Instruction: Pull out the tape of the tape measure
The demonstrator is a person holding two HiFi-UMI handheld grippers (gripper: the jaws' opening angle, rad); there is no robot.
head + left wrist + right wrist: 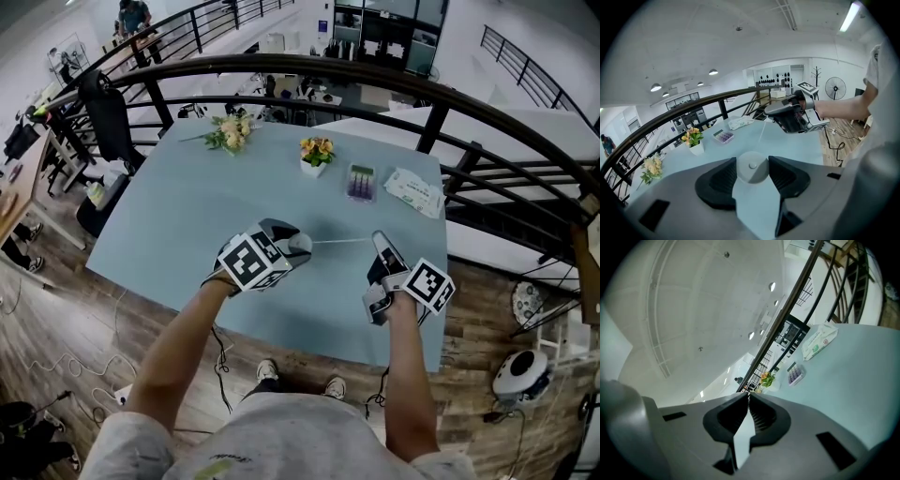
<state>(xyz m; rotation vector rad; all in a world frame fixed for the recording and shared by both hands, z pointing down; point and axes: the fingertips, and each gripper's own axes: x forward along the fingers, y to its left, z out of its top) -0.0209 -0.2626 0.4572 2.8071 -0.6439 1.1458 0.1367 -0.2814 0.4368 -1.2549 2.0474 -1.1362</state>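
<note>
Jaws of the left gripper (752,161) stand wide, and their dark pads press from both sides on the round grey case of the tape measure (751,171). Jaws of the right gripper (748,397) are almost together and pinch the end of the tape (342,242) at their tips.

From the head view, the case is above the near part of the light blue table (187,216). The thin pale tape goes out from it toward 3 o'clock, straight to the right gripper. The two grippers are apart, with a short piece of tape visible between them. I cannot tell if the case touches the table or is a little above it.

Farther on the table, seen from the case, a small white pot with orange flowers (317,155) stands at 12 o'clock. A loose bunch of pale flowers (230,131) lies at 11 o'clock. A small box with purple content (361,181) is at 1 o'clock, and a white packet of wipes (412,187) is just beside it, at 2 o'clock. A dark curved railing (375,80) passes behind the far edge of the table.
</note>
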